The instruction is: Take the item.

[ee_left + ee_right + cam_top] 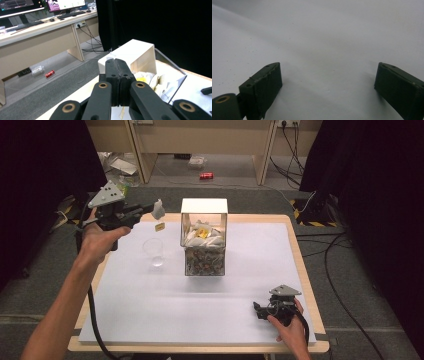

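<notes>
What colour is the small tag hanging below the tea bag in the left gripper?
Yellow; the tag shows best in the high view.

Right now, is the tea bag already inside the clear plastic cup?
No: the tea bag hangs from the left gripper, above and behind the clear plastic cup.

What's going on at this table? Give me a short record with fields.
left tool: shut on a tea bag, raised above the table
tea bag tag: yellow, dangling below the bag
glass cup: clear, upright, on the white mat
clear box: open, holds more tea bags
right tool: open, nothing between its jaws, low over the mat
</notes>
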